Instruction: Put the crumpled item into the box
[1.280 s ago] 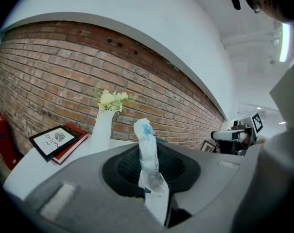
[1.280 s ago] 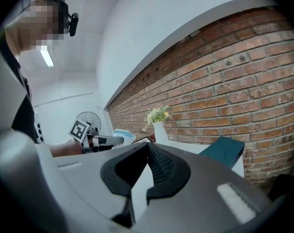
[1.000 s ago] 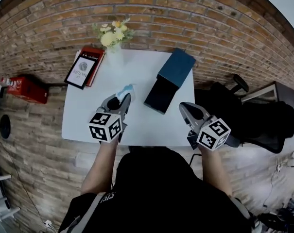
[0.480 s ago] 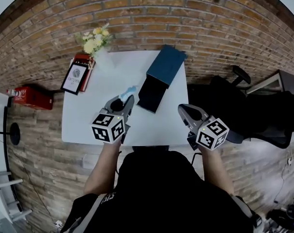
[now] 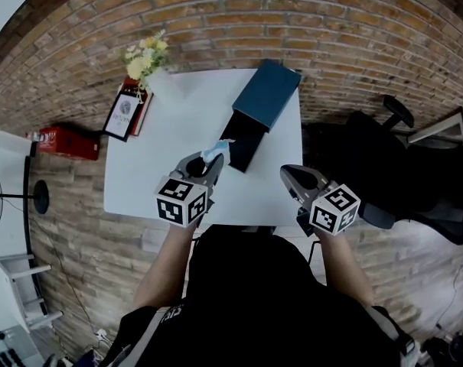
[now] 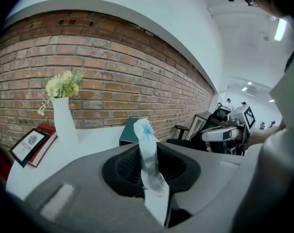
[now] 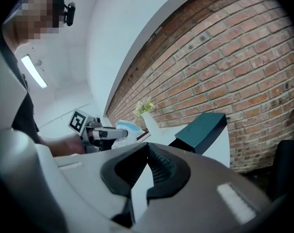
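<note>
A crumpled white and blue item (image 5: 216,153) is pinched in my left gripper (image 5: 210,161), which hangs over the white table (image 5: 147,182) just left of the box's near end. In the left gripper view the crumpled item (image 6: 147,154) stands up between the shut jaws of the left gripper (image 6: 149,168). The dark teal box (image 5: 245,140) lies open with its lid (image 5: 268,90) tilted up behind it. My right gripper (image 5: 291,173) hovers at the table's front right edge, with its jaws closed and nothing between them. The right gripper view shows the right gripper (image 7: 147,147), the box (image 7: 202,129) and the crumpled item (image 7: 127,128).
A white vase of flowers (image 5: 145,56) stands at the table's back left, beside a red book and a framed card (image 5: 128,112). A red case (image 5: 63,141) lies on the floor to the left. A black office chair (image 5: 384,140) stands to the right.
My left gripper has carried the crumpled item to the right, closer to the box's open end. The right gripper has barely moved. The head camera has shifted.
</note>
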### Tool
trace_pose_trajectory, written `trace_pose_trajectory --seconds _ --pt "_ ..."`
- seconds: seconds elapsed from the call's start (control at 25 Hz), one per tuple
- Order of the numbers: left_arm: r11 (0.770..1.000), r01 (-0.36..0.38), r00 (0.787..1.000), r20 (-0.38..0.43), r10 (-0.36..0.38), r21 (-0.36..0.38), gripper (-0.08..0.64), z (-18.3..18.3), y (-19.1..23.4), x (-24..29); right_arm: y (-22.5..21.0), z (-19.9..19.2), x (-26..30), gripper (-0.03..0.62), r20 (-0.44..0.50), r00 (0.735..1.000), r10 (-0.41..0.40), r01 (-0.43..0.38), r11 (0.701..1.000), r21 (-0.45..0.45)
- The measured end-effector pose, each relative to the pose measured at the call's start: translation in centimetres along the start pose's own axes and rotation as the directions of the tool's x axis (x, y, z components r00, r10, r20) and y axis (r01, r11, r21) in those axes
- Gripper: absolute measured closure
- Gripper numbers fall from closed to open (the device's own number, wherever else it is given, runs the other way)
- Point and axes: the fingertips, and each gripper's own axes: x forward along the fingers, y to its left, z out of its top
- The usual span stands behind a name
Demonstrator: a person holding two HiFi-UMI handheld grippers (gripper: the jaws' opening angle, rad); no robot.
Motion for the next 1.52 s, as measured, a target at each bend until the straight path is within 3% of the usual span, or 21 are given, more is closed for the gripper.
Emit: trace_pose_trajectory --seconds 0.4,0.6,0.76,0.92,1.24,1.52 --pt "0.997 0.076 0.985 -0.154 -0.072 0.024 0.491 -3.7 3.2 4.9 -1.3 0.8 3.8 0.595 -0.038 0.998 -0.047 0.047 0.999 -0.003" --pt "0.991 0.132 0.966 -0.228 -0.122 0.028 0.491 -5.3 3.7 7.5 -1.8 1.0 4.5 0.595 -0.039 0.997 -0.062 0.063 0.998 0.018" --pt "0.986 0.163 0.947 -0.275 -0.165 -0.032 0.491 -6.6 3.6 9.7 -3.0 0.7 4.3 0.595 -0.040 0.995 -0.087 0.088 0.995 0.039" --pt "0.980 0.200 0.920 -0.344 -0.189 -0.003 0.491 -8.1 3.0 10.8 -3.7 0.9 4.6 0.595 -0.019 0.995 -0.095 0.096 0.994 0.053" --pt "0.973 0.223 0.896 -0.379 -0.231 -0.065 0.491 -10.5 2.4 12.8 -3.2 0.2 4.7 0.595 -0.040 0.994 -0.097 0.100 0.993 0.060" --pt "0.969 0.239 0.882 -0.403 -0.246 -0.066 0.491 -11.7 1.6 13.5 -3.2 -0.7 2.6 0.595 -0.035 0.990 -0.137 0.140 0.987 0.074"
